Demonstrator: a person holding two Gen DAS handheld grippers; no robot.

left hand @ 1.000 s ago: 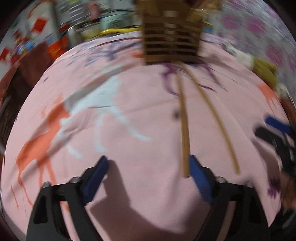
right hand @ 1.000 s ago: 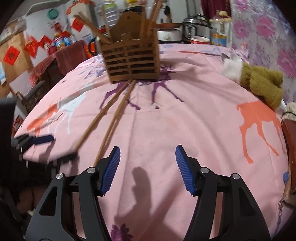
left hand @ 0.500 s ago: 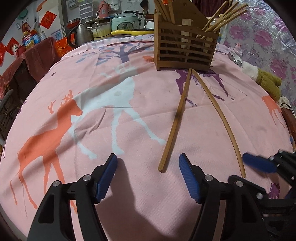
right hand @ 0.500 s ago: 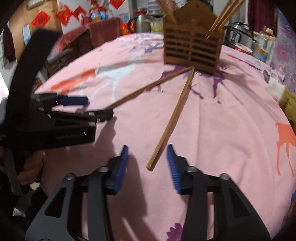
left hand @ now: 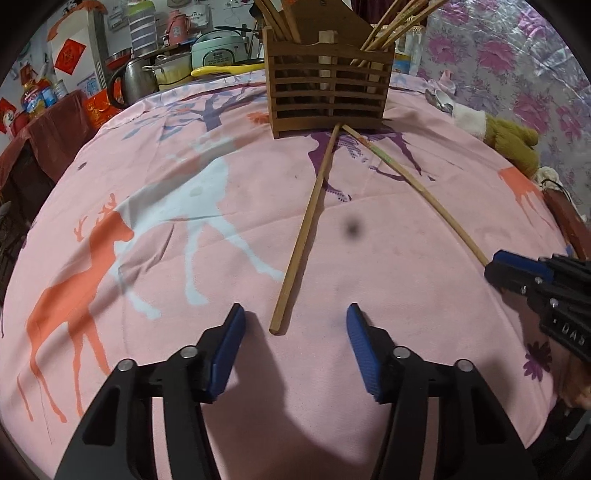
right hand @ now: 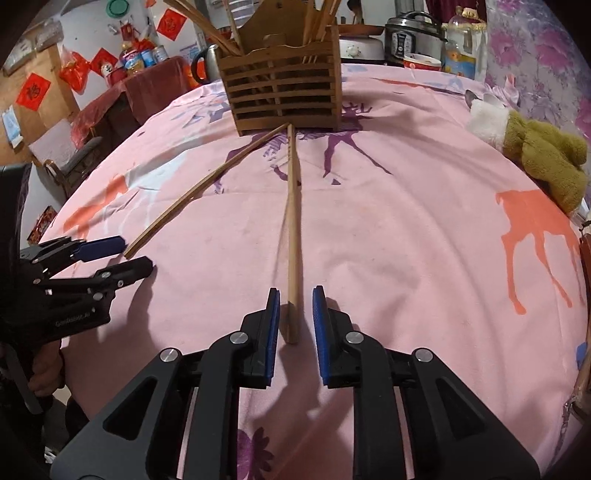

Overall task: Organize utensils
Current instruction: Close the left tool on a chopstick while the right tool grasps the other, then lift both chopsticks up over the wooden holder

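Observation:
Two wooden chopsticks lie on the pink deer-print cloth, running from me toward a slatted wooden utensil holder [left hand: 327, 94] [right hand: 282, 96] that holds several more sticks. My left gripper [left hand: 293, 332] is open, its jaws either side of the near end of the left chopstick [left hand: 304, 229], not touching it. My right gripper [right hand: 294, 317] is open but narrow, its pads close on either side of the near end of the right chopstick [right hand: 292, 229]. That chopstick [left hand: 417, 188] meets the right gripper at the right edge of the left wrist view. The left chopstick [right hand: 199, 194] also shows in the right wrist view.
A green and white plush toy [right hand: 535, 151] lies at the table's right edge. Kettle, pots and a rice cooker [right hand: 412, 35] stand behind the holder. A dark red chair [right hand: 140, 92] stands at the far left. The left gripper's body [right hand: 74, 280] sits at the table's left edge.
Both grippers moved forward onto the chopstick ends. The right gripper's jaws narrowed around its chopstick; the left gripper centred on the other one and stayed wide.

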